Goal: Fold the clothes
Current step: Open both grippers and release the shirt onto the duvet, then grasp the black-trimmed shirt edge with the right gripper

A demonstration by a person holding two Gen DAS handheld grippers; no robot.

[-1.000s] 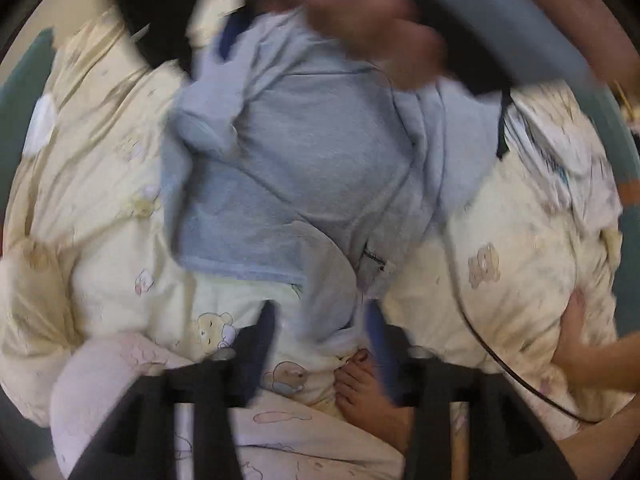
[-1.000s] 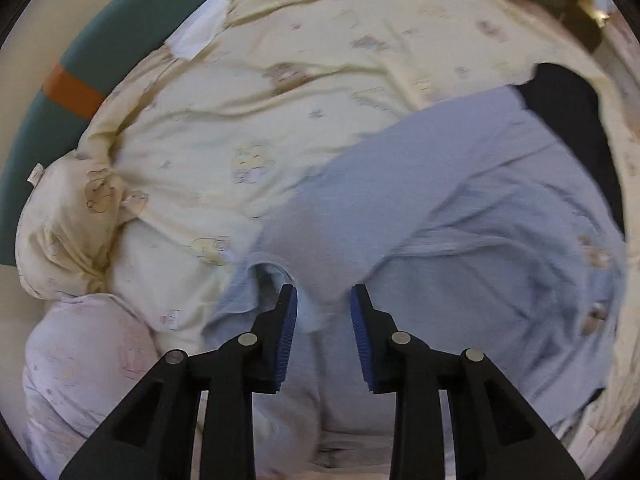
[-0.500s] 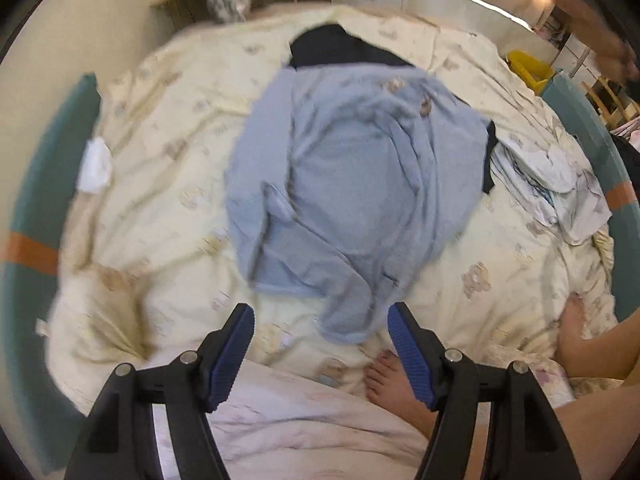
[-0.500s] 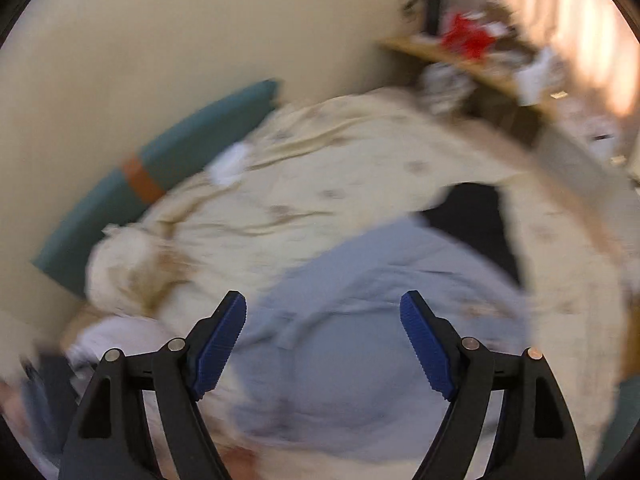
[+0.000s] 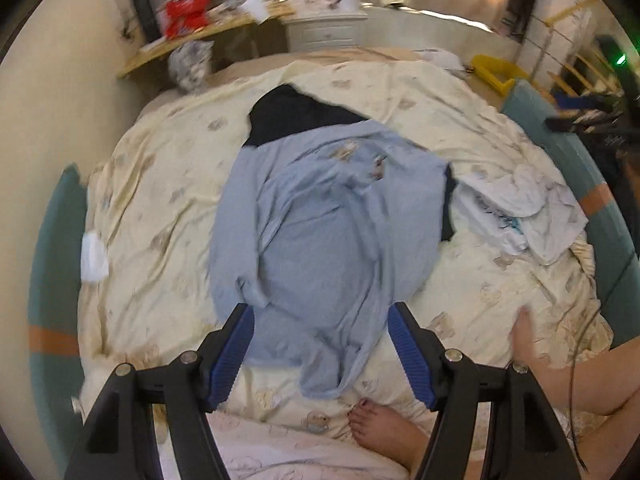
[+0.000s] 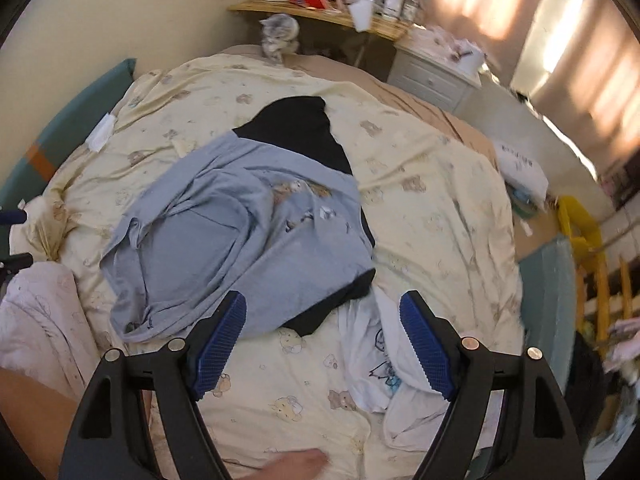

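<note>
Cream bedding printed with small bears [image 5: 460,292] covers the bed, with a cluttered wooden shelf [image 6: 320,14] and a white nightstand [image 6: 432,76] far beyond both tools. A second ago both tools sat low and close over the cloth, their blue pads only narrowly apart around folds of the pale blue-grey cotton garment [image 5: 328,232]; half a second ago the pads had already spread wide, and now both tools are drawn back and raised, so the whole bed shows. That reads as a release: the garment lies dropped ahead of the left tool [image 5: 320,350], its lower edge reaching in between that tool's spread pads without touching them. It is spread roughly but rumpled, with creases running through the middle and a sleeve bunched on its left side, and it overlaps a black garment [image 5: 296,116] that pokes out beyond its far edge. By my judgement it is laid out rather than neatly folded, so smoothing and folding remain. The right tool [image 6: 322,346] also stands wide apart and holds nothing; the blue-grey garment lies ahead and to its left, while a crumpled white printed garment [image 6: 376,364] lies between its pads and to the right. Both tools hover above the bed, pointing forward and slightly down. Below the left tool a bare foot [image 5: 380,428] rests on the bedding.
</note>
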